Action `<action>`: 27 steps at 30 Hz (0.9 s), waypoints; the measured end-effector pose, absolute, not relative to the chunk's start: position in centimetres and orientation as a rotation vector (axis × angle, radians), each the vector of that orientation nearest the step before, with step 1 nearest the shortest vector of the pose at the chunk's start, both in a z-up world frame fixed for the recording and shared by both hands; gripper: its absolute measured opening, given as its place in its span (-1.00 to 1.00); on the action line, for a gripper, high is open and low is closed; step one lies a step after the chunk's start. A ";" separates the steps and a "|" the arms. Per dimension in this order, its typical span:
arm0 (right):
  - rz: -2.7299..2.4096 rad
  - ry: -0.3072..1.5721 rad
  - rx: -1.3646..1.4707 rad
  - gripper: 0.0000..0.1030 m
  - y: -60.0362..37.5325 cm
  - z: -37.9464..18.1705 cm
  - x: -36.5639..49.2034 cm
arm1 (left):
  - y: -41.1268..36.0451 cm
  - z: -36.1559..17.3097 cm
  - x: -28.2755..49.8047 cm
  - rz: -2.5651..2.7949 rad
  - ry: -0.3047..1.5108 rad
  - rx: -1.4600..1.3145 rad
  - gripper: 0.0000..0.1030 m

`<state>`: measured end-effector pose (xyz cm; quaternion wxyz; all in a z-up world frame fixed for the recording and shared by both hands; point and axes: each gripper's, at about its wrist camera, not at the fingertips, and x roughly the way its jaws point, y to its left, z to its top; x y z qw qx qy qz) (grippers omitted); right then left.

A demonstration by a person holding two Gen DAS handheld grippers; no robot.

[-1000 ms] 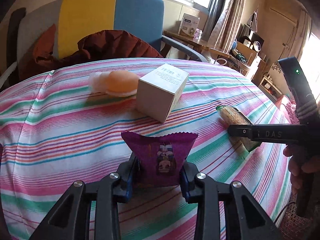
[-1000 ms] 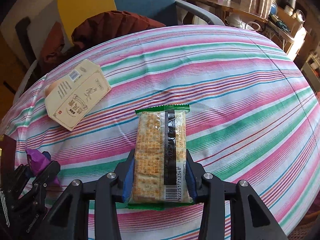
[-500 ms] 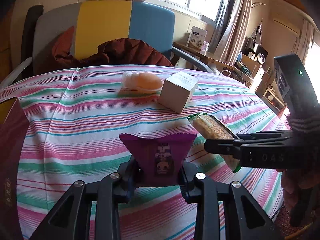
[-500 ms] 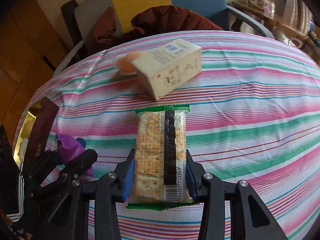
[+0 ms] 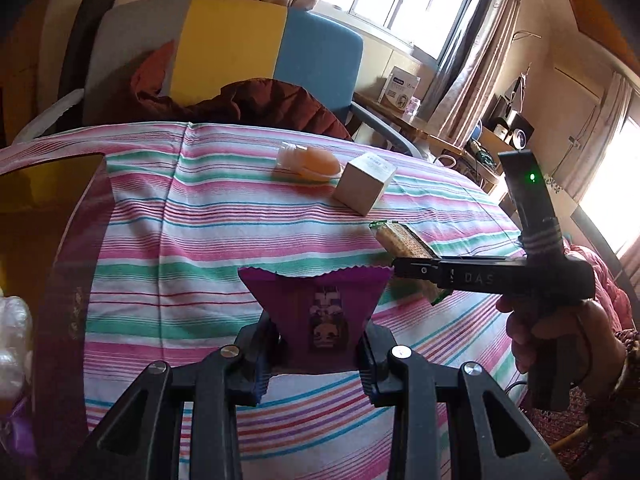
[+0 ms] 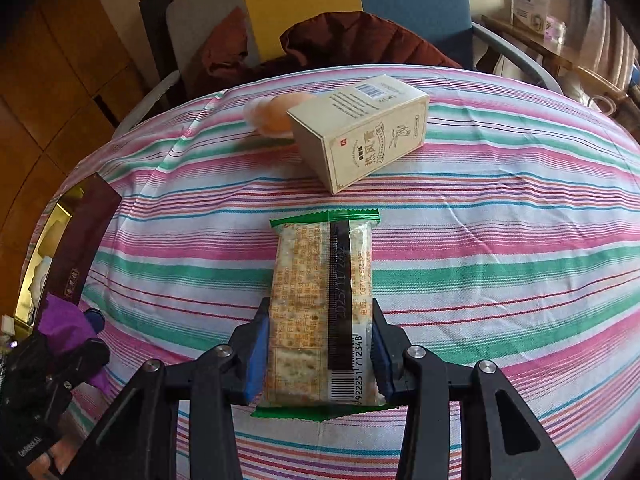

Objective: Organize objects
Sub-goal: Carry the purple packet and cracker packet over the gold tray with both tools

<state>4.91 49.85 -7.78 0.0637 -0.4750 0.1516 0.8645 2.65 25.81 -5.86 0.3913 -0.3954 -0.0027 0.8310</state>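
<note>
Both grippers are showing black frames with silver screws and blue pads; the right gripper [image 5: 404, 268] is bearing pale lettering and a glowing green light.

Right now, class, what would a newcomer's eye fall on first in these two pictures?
Each hand-held gripper is shut on a snack: the left hand-held gripper on a purple packet, the right hand-held gripper on a green-edged cracker pack. Beyond them, a beige carton lies on the striped tablecloth.
</note>
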 end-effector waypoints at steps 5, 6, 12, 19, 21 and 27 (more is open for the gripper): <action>2.696 0.429 -1.413 -0.15 47.8 -7.3 5.1 | 22.3 -4.4 1.1 2.159 -0.102 -1.014 -0.33; 2.720 0.412 -1.404 -0.15 47.4 -7.0 5.2 | 21.6 -4.1 0.7 2.168 -0.129 -1.020 -0.33; 2.836 0.267 -1.404 -0.15 43.8 -6.7 5.5 | 16.5 -3.1 -2.2 2.230 -0.275 -1.042 -0.33; 2.888 0.315 -1.391 -0.15 41.2 -6.4 6.2 | 9.3 -2.9 -5.3 2.323 -0.412 -1.079 -0.33; 2.897 0.345 -1.388 -0.15 40.6 -6.2 6.4 | 7.1 -3.2 -6.1 2.354 -0.458 -1.095 -0.33; 2.964 0.380 -1.344 -0.14 37.4 -4.9 6.5 | 2.2 -4.9 -8.1 2.399 -0.550 -1.195 -0.33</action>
